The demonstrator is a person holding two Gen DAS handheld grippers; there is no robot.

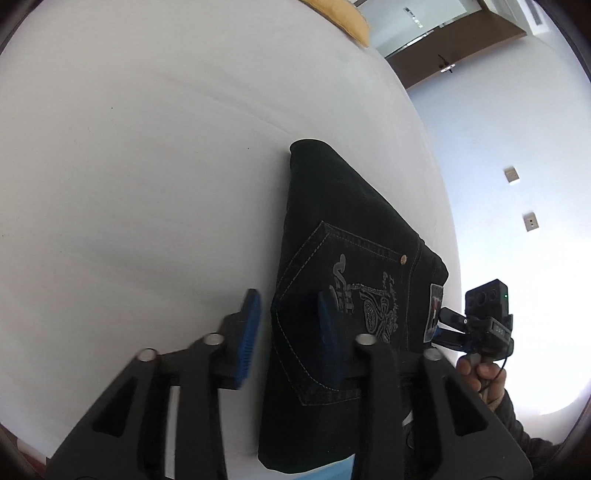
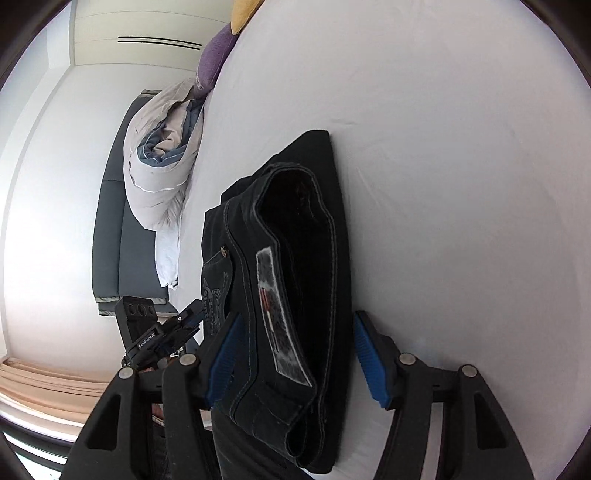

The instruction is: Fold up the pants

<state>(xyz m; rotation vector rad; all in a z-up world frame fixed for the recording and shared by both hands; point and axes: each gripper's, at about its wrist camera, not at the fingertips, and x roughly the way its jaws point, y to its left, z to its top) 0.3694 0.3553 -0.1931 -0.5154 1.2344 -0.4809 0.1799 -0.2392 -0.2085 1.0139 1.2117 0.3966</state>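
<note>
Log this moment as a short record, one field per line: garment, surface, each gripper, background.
garment: black jeans, folded into a compact stack, back pocket with embroidery facing up, waistband patch at the near end
surface: white bedsheet
left gripper: open, fingers astride the jeans' edge, not clamped
right gripper: open, fingers either side of the waistband end
background: rolled duvet, purple pillow, yellow pillow
fold status: looks complete

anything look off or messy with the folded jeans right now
Nothing stands out. The black jeans lie folded in a compact stack on the white sheet, edges fairly even. The waistband gapes open slightly at one end, nothing torn or spilled.
</note>
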